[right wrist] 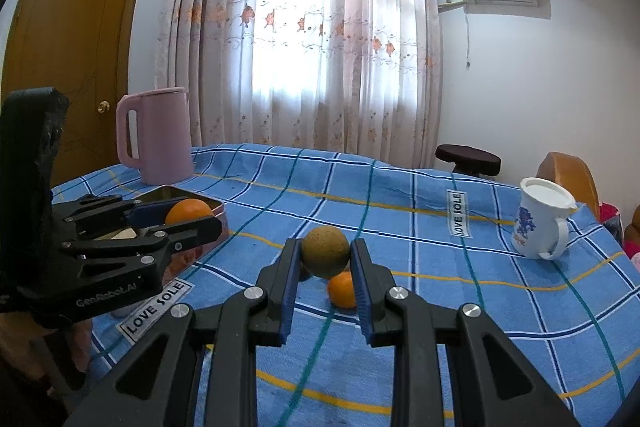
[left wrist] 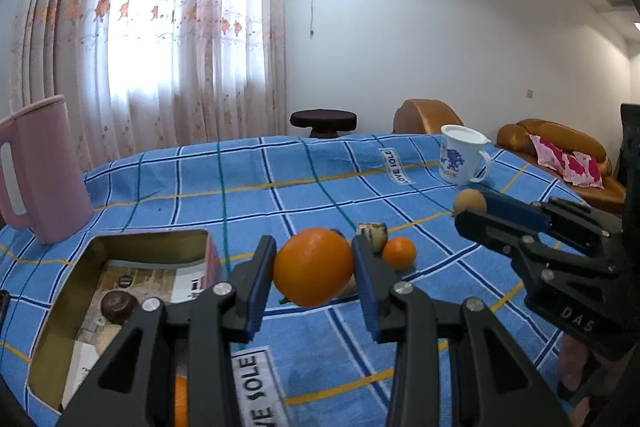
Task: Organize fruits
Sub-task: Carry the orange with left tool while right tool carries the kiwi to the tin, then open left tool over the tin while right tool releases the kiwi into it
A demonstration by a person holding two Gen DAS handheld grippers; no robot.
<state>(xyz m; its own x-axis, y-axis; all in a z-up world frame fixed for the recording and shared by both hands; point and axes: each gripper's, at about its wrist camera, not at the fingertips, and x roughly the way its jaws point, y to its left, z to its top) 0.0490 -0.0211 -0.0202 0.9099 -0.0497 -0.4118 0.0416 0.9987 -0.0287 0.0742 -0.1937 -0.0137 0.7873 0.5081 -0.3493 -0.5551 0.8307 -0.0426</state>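
Note:
My left gripper (left wrist: 314, 267) is shut on a large orange (left wrist: 313, 266) and holds it above the blue checked tablecloth, just right of an open metal tin (left wrist: 60, 311). The tin holds a dark round fruit (left wrist: 118, 305). My right gripper (right wrist: 325, 259) is shut on a brown round fruit (right wrist: 325, 251), held above the cloth; it also shows in the left wrist view (left wrist: 470, 203). A small orange (left wrist: 399, 253) lies on the cloth beside a banana's dark end (left wrist: 374, 235); the small orange also shows in the right wrist view (right wrist: 342, 289). The left gripper with its orange (right wrist: 188, 211) appears at the left there.
A pink jug (left wrist: 44, 167) stands at the back left of the table. A white mug (left wrist: 460, 155) with a lid and blue print stands at the back right. The tablecloth (left wrist: 280, 187) covers the whole table. A stool and sofas are beyond the far edge.

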